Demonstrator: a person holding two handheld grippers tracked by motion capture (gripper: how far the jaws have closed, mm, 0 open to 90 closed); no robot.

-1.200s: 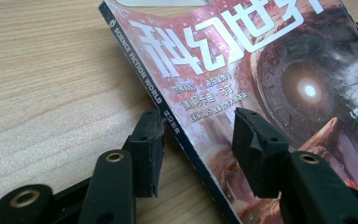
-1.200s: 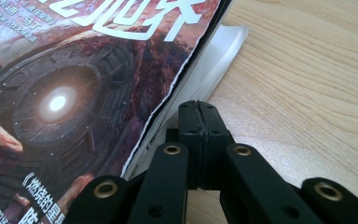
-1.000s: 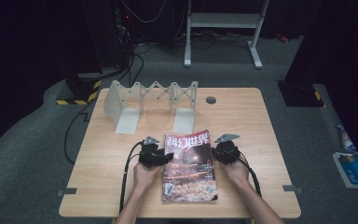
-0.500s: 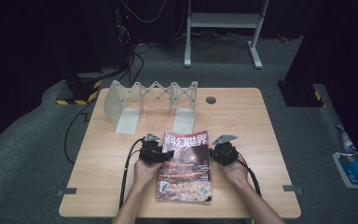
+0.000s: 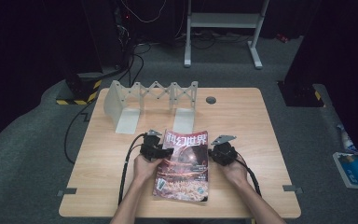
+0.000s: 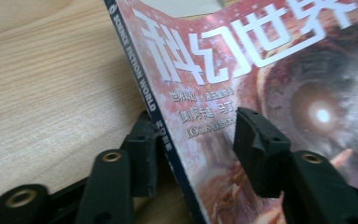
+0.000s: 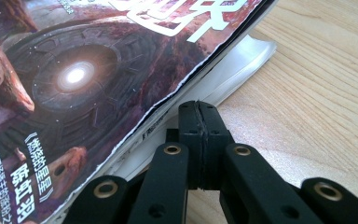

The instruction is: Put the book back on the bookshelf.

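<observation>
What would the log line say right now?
left gripper: jaws just closing, straddling magazine spine | right gripper: jaws shut, empty, at magazine's page edge | magazine: on table

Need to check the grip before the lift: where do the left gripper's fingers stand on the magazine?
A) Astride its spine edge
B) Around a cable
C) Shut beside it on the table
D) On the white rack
A: in the left gripper view the left gripper has one of its fingers under the spine of the magazine and one over the cover.
</observation>
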